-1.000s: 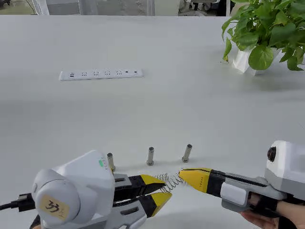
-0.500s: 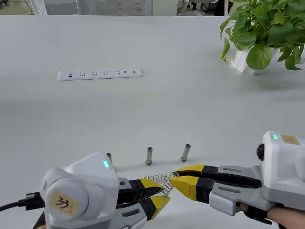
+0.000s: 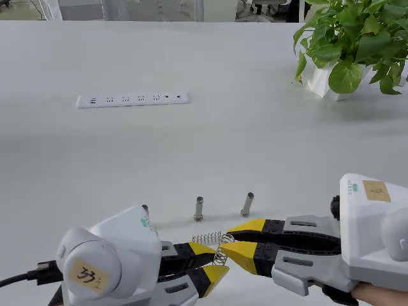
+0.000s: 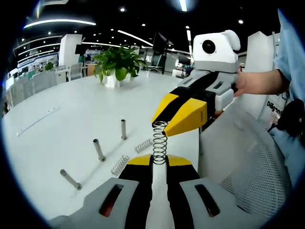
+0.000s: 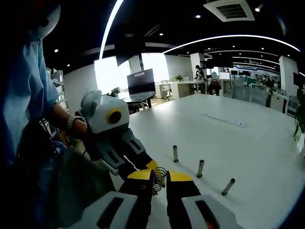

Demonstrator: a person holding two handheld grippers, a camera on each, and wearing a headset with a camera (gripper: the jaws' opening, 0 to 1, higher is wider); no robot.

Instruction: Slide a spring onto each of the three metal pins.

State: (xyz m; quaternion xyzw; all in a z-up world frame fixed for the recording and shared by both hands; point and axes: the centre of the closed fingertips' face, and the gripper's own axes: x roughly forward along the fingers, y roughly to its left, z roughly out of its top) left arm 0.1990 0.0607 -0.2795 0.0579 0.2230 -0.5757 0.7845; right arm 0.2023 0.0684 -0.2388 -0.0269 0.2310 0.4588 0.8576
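Three short metal pins stand bare in a row on the white table: one (image 3: 146, 209) half hidden behind my left gripper, one in the middle (image 3: 199, 208) and one on the right (image 3: 247, 204). My left gripper (image 3: 213, 260) is shut on one end of a thin wire spring (image 3: 220, 253), which rises from its yellow tips (image 4: 159, 149). My right gripper (image 3: 233, 240) comes in from the right, its jaws closed on the spring's other end (image 5: 159, 177). Two more springs lie loose on the table (image 4: 120, 164) (image 4: 143, 144), just in front of the pins.
A white power strip (image 3: 132, 99) lies further back on the left. A potted plant (image 3: 347, 44) stands at the back right. A person's hand (image 4: 255, 83) holds the right gripper beside a mesh chair (image 4: 257, 157).
The right gripper, shut and just right of the spring 1.0 s ago, opened its jaws, moved left and now has them around the spring's free end. The left gripper stayed put.
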